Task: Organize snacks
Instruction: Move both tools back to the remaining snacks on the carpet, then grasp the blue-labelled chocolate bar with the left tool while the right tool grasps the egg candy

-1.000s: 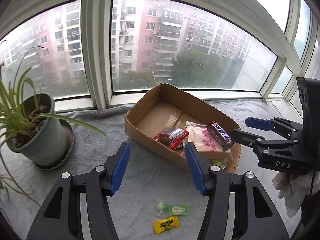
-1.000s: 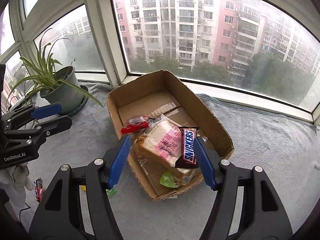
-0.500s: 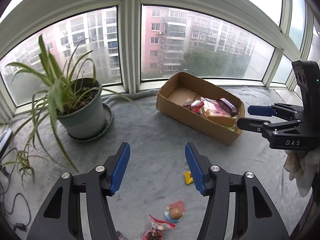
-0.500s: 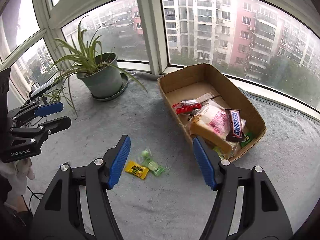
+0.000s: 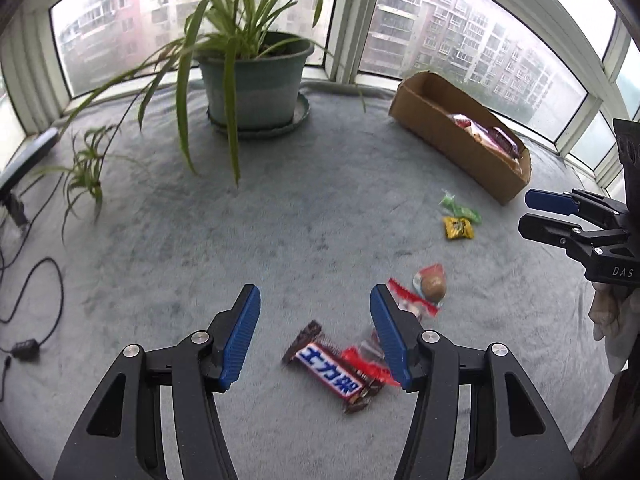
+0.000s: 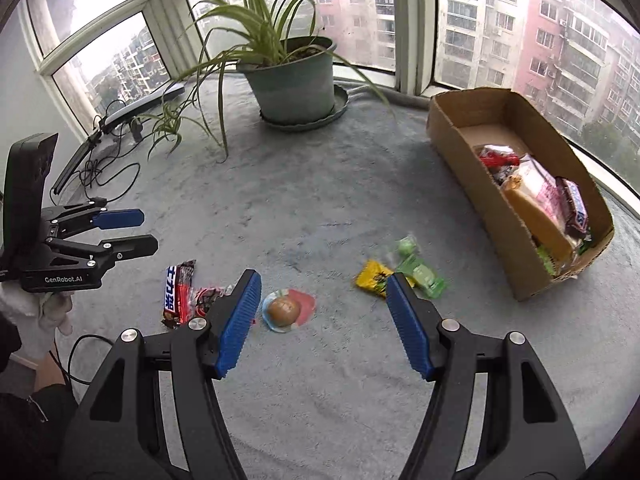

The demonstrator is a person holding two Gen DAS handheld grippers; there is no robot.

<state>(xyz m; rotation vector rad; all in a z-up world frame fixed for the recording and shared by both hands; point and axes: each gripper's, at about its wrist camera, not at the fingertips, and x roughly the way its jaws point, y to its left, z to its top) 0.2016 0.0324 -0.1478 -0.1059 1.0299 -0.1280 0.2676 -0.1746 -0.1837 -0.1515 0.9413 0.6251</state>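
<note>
Loose snacks on grey carpet [image 6: 320, 208], five pieces. Item one: chocolate bar [image 5: 330, 368] in a brown wrapper with a blue-and-white label and red edging, lying flat and diagonal between the fingers of the left gripper [image 5: 314, 336], touching a crumpled red-and-clear wrapper [image 5: 370, 360] at its right end. Item two: that red-and-clear wrapper, partly hidden behind the left gripper's right finger. Item three: round brown sweet in a clear packet with red backing [image 6: 288, 308], lying between the fingers of the right gripper [image 6: 320, 324]. Item four: small yellow packet with dark print [image 6: 372, 278], touching item five, a green translucent packet [image 6: 420, 272], both near the box. Container: open cardboard box [image 6: 468, 172] to the right by the window, holding a wrapped slab of cake or bread [image 6: 536, 208] with pink print, a second chocolate bar [image 6: 574, 208] leaning on it, a red-wrapped piece [image 6: 498, 158] and some green packets at the near end. Left gripper: spread wide, holding nothing. Right gripper: spread wide, holding nothing. Also present: potted spider plant [image 6: 292, 72] on a saucer, and black cables [image 5: 36, 300] at the left edge.
</note>
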